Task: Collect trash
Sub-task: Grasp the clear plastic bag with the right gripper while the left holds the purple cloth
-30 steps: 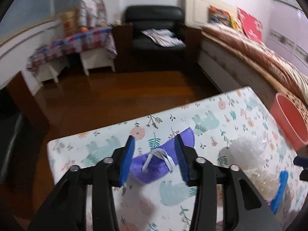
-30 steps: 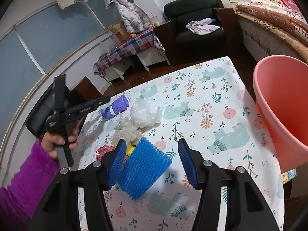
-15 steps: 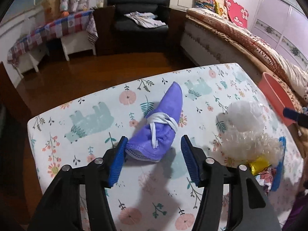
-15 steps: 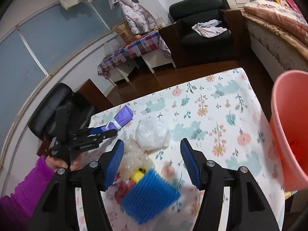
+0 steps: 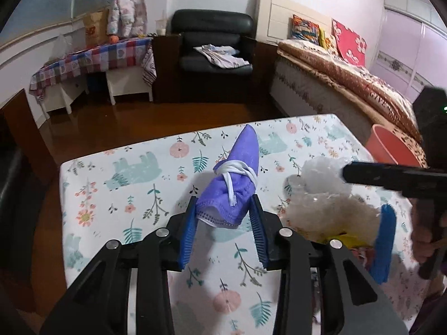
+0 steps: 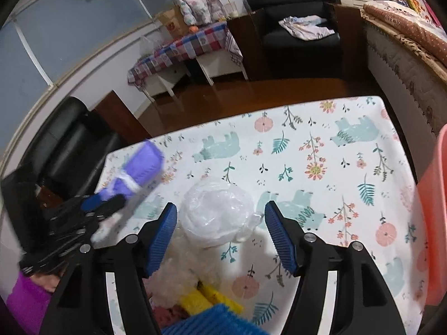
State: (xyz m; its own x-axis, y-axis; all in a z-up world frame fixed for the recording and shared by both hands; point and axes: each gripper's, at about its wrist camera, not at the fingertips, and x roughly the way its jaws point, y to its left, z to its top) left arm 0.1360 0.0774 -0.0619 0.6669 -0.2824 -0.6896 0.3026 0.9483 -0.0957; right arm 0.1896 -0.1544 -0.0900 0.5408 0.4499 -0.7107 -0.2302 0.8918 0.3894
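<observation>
A purple rolled face mask tied with its white strap is held off the table by my left gripper, shut on its near end. It also shows blurred in the right wrist view. My right gripper is open, its jaws on either side of a clear crumpled plastic bag, not touching. White bubble wrap, a yellow wrapper and a blue foam net lie beside it. A pink bin stands at the table's right edge.
The table has a floral cloth. Beyond it are a wooden floor, a black armchair, a bed on the right and a low table with a checked cloth. A black chair stands at the left.
My left gripper has shut on the purple mask and lifted it. My right gripper has left the blue foam net on the table and moved forward to the clear bag.
</observation>
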